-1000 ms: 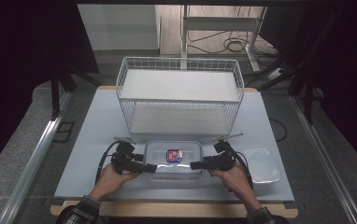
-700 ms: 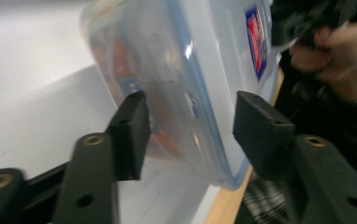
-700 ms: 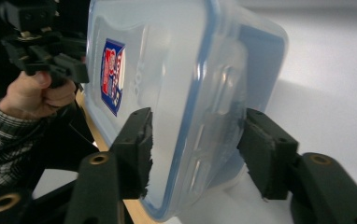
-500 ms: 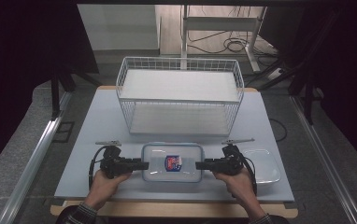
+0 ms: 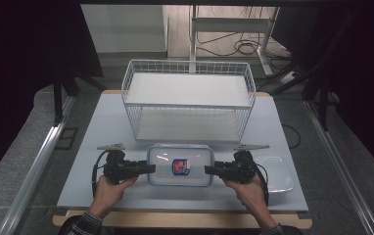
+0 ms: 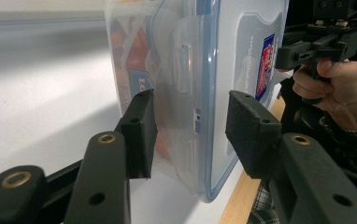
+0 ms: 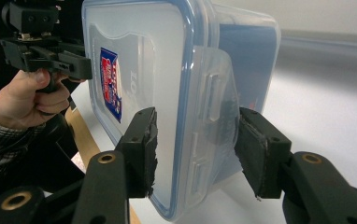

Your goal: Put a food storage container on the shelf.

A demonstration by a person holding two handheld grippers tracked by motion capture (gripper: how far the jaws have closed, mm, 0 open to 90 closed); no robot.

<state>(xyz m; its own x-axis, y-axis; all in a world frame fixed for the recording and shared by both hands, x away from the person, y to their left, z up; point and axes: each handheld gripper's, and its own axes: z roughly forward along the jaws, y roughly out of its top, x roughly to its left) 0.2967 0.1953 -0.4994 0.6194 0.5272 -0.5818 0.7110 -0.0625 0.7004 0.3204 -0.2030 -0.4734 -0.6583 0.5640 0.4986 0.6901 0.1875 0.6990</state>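
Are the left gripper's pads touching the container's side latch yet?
Apart. The left gripper view shows the left gripper open astride the container latch, with a gap at each pad.

left tongs [image 6: 188,135] | agape astride container's [image 6: 200,70] latch flap (pads clear) | table [image 6: 41,93]

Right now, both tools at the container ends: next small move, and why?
Probably close both tools together. The left tool and right tool each straddle an end latch flap of the lidded container, jaws apart with gaps showing. It sits flat on the table, so nothing is gripped yet.
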